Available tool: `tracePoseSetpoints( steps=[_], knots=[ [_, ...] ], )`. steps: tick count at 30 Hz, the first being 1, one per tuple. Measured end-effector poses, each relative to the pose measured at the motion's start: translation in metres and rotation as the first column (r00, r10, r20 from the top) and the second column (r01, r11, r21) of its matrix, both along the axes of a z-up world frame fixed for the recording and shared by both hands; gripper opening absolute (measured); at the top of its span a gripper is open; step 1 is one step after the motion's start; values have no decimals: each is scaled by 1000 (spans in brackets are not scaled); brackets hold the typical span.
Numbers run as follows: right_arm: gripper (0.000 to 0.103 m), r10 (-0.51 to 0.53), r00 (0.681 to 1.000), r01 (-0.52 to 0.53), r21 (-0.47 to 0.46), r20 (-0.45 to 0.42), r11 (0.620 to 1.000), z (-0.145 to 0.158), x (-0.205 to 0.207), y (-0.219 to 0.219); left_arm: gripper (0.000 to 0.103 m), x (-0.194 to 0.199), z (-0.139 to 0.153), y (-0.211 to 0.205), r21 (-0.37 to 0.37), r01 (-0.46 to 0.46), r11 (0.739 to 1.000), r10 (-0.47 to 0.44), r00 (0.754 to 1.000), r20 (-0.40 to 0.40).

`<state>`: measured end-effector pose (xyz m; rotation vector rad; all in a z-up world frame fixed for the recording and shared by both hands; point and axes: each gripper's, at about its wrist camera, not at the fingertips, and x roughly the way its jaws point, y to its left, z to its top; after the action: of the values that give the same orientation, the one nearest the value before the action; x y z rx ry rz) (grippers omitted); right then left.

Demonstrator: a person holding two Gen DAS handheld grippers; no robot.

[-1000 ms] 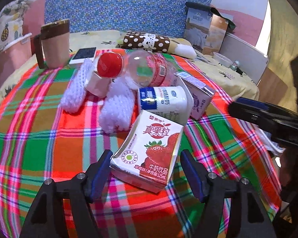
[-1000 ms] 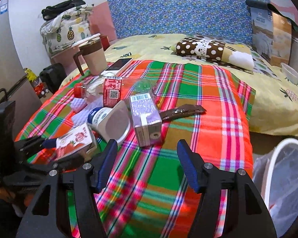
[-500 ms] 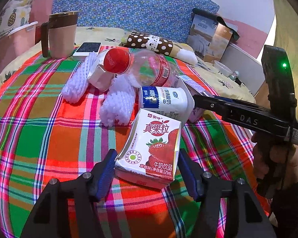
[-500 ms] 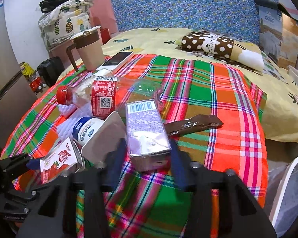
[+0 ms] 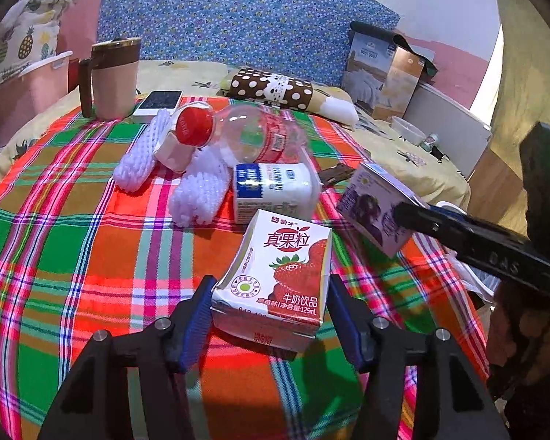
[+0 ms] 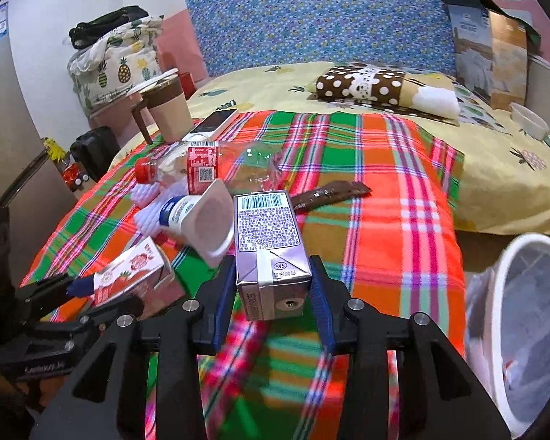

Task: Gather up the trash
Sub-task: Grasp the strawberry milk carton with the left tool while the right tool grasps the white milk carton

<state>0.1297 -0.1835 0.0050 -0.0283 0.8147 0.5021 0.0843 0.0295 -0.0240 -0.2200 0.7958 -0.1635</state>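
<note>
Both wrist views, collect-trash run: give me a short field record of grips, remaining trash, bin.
left gripper: shut on strawberry milk carton, on plaid cloth
right gripper: shut on purple drink carton, lifted
jaws: both just closed in
remaining trash: clear plastic bottle with red cap, white yogurt cup, brown wrapper
bin: white-rimmed, lined, at the right

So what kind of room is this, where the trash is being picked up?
Most likely a bedroom: a bed with a pineapple-print sheet, a polka-dot pillow and a blue padded headboard. The trash lies on a plaid cloth spread over it.
</note>
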Motion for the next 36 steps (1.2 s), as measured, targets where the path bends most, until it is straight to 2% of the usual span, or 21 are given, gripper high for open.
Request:
tracePoseSetpoints(
  steps=[12,24,36],
  knots=[
    [41,-65,998,64,38,27,997,9,-24,-28,60,-15,17,-30,2,48,999,-48,998,32],
    [41,-131,991,130,60,27,990,7,-34,-54,60,-10,21,-63,2,116,993,-116,993,31],
    [41,-276,961,274,74,27,959,5,-41,-110,60,10,27,-118,23,233,972,-233,972,40]
  ],
)
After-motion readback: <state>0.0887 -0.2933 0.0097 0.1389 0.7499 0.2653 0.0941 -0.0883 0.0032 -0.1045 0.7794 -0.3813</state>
